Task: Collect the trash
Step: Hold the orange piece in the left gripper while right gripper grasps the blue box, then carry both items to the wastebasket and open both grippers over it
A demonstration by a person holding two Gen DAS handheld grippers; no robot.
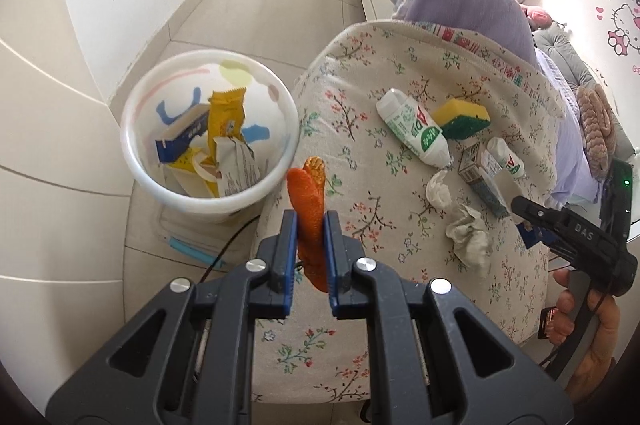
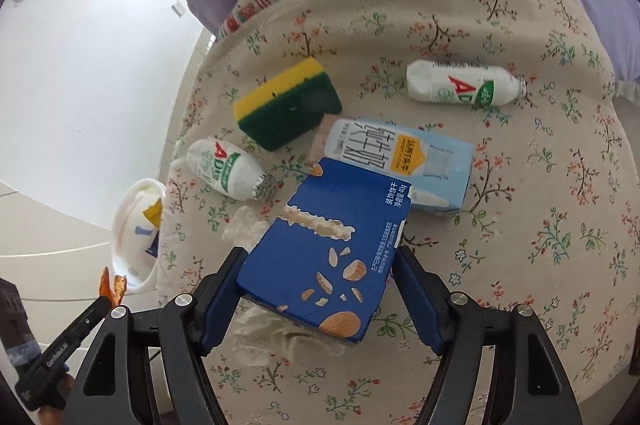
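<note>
My left gripper (image 1: 311, 221) is shut on an orange wrapper (image 1: 309, 199), held over the floral tablecloth's (image 1: 360, 73) left edge, just right of the white trash bin (image 1: 136, 161), which holds several wrappers and boxes. My right gripper (image 2: 318, 265) is shut on a blue biscuit box (image 2: 320, 249), held above the table. On the cloth lie two white AD bottles (image 2: 460, 85) (image 2: 224, 169), a yellow-green sponge (image 2: 286, 103), a light blue milk carton (image 2: 400, 161) and crumpled tissues (image 1: 470, 229) (image 1: 438, 189).
The bin stands on a tiled floor beside a white wall. A bed with purple pillows (image 1: 472, 1) lies behind the table. The right gripper and the hand holding it show at the left wrist view's right edge (image 1: 576, 237).
</note>
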